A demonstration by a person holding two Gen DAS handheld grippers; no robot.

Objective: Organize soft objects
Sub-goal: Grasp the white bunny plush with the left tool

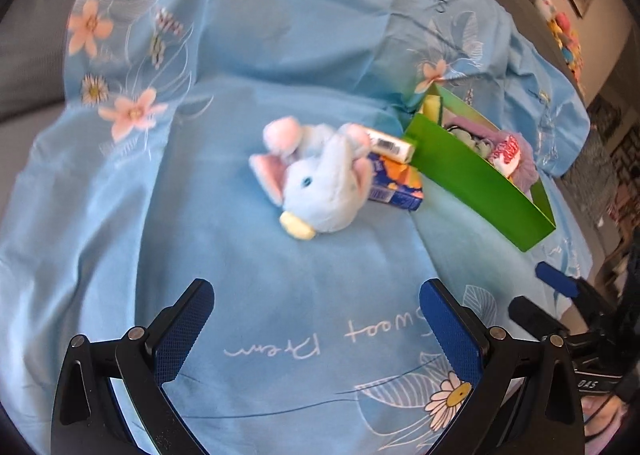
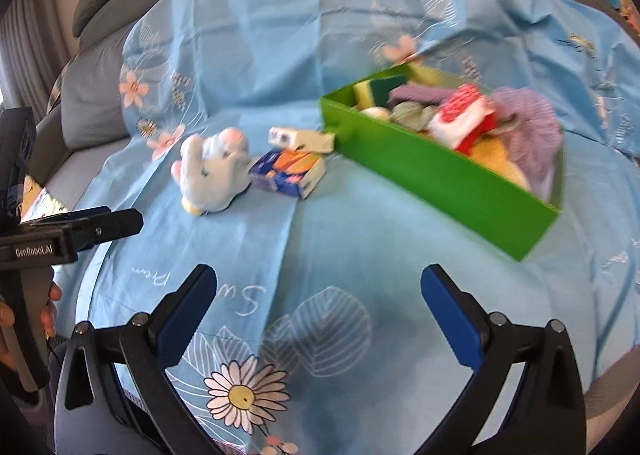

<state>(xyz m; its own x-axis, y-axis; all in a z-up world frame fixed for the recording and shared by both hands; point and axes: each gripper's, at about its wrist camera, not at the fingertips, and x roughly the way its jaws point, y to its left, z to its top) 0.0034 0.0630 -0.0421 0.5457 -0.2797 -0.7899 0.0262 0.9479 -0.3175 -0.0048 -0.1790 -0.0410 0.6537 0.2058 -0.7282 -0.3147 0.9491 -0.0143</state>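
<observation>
A light blue plush toy [image 1: 320, 183] [image 2: 214, 171] with pink ears lies on the blue floral sheet, leaning against a blue-and-orange carton [image 1: 396, 185] [image 2: 288, 175]. A small white box [image 1: 390, 143] [image 2: 304, 140] rests behind the carton. To the right stands a green box [image 1: 480, 175] [image 2: 440, 171] that holds sponges, cloths and other soft items. My left gripper [image 1: 316, 323] is open, short of the plush, with nothing between its fingers. My right gripper [image 2: 318, 307] is open too, in front of the green box, empty.
The blue sheet [image 1: 200, 195] [image 2: 360, 247] covers a grey sofa [image 2: 92, 103]. The other gripper shows at the right edge [image 1: 560, 287] of the left wrist view and the left edge [image 2: 72, 235] of the right wrist view, with a hand [image 2: 24, 315] holding it. Colourful toys [image 1: 560, 31] sit far right.
</observation>
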